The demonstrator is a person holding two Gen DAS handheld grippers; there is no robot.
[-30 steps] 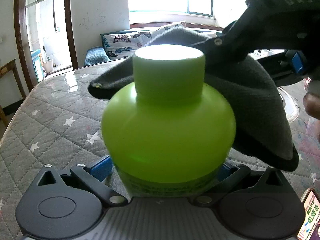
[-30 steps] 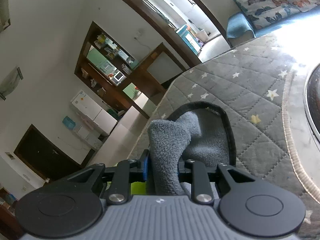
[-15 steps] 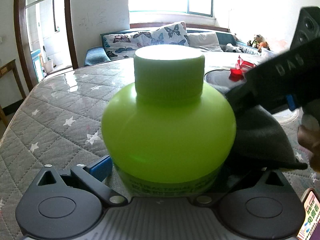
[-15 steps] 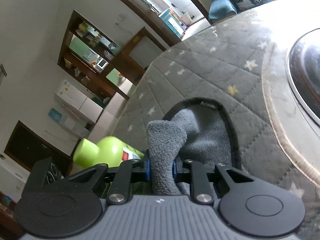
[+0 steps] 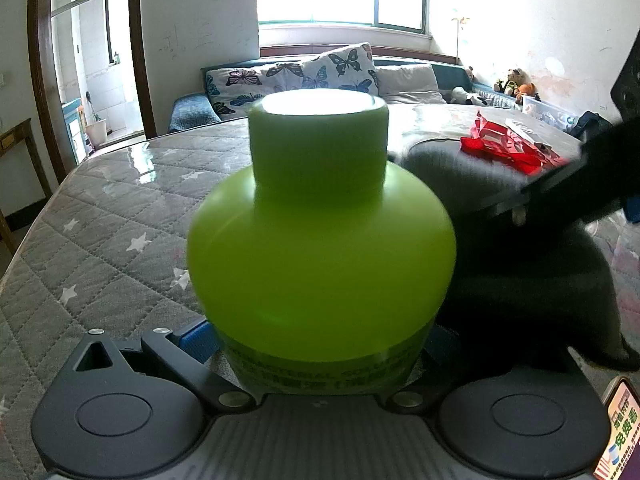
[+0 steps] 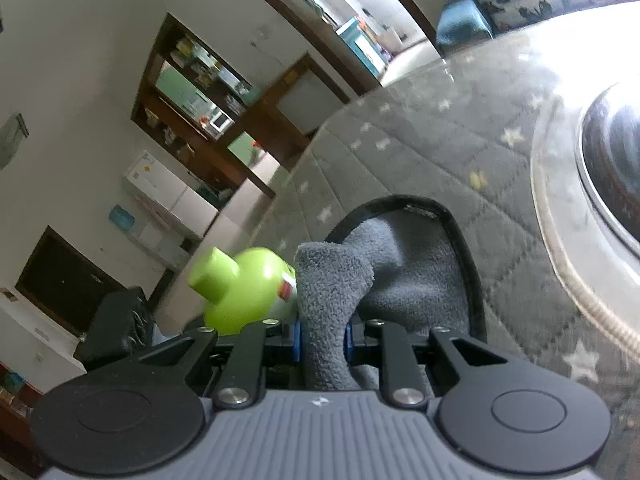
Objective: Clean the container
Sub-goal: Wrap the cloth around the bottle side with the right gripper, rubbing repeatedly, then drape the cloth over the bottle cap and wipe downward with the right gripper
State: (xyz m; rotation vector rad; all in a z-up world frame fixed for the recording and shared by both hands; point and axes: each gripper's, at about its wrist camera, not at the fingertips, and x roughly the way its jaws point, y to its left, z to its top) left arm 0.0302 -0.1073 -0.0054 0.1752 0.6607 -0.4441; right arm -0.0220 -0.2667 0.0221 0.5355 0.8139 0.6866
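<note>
While left jaws clamp the green bottle (image 5: 320, 248), right jaws pinch grey cloth (image 6: 332, 300), seemingly touching its side, quilted table (image 5: 100, 232) open leftward.

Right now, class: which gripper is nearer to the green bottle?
Left. The left gripper clamps the green bottle; the right gripper, gripping the grey cloth, is beside it.

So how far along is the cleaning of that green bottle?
Midway, it seems. Done: the left gripper has the green bottle clamped upright, cap on, and the right gripper has pinched the grey cloth. In hand: the cloth is at the bottle's side, apparently wiping. Left: how much is wiped clean can't be seen; neither has been set down on the quilted table.
</note>
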